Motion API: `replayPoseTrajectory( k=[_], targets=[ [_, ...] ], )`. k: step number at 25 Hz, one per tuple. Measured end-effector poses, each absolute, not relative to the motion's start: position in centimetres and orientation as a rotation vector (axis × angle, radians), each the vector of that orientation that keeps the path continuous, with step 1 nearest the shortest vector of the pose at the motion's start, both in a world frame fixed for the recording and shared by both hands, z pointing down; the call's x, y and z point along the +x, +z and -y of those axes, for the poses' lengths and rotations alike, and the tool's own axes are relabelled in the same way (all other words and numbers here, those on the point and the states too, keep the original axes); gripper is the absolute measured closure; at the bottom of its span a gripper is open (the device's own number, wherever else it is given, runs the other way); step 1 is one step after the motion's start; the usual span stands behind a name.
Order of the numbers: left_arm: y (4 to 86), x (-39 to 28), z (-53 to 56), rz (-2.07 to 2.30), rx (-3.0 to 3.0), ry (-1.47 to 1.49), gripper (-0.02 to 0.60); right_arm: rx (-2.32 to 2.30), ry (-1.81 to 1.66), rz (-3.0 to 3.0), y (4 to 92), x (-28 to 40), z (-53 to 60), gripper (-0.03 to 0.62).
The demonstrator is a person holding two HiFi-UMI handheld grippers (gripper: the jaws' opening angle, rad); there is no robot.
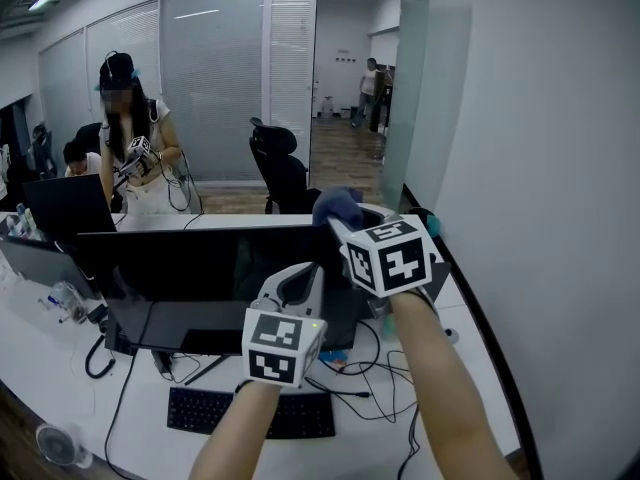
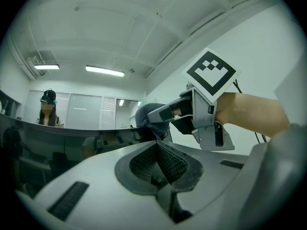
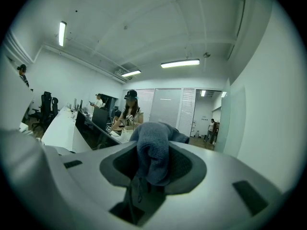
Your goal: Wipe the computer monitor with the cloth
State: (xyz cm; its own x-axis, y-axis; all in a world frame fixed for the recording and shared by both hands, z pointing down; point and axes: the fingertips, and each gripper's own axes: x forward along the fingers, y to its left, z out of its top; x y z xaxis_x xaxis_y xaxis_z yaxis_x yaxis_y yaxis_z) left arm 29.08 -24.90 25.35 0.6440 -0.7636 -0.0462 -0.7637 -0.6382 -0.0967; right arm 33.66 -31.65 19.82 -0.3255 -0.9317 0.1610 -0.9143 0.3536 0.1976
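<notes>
The black computer monitor (image 1: 180, 268) stands on the white desk (image 1: 470, 348) in front of me. My right gripper (image 1: 342, 226) is at the monitor's top right corner, shut on a bunched blue-grey cloth (image 1: 338, 206). In the right gripper view the cloth (image 3: 154, 152) hangs out between the jaws. My left gripper (image 1: 300, 278) is lower, in front of the screen's right part, its jaws pressed together with nothing in them. The left gripper view looks up past the monitor's top edge (image 2: 72, 133) at the right gripper (image 2: 160, 113) and the cloth (image 2: 144, 115).
A black keyboard (image 1: 250, 413) and loose cables (image 1: 385, 368) lie on the desk below the monitor. Another dark screen (image 1: 65, 203) stands at the left. A person (image 1: 135, 148) stands behind the desk, near an office chair (image 1: 280, 168). A white wall (image 1: 560, 218) closes the right side.
</notes>
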Motion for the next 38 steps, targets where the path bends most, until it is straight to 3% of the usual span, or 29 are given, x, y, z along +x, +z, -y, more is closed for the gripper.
replayPoseTrajectory(
  k=[38],
  targets=[
    [26.6,33.8,24.9,-1.165,-2.804,-0.01,0.574,1.843,0.063,2.415,21.7,41.8,30.6,0.448]
  ],
)
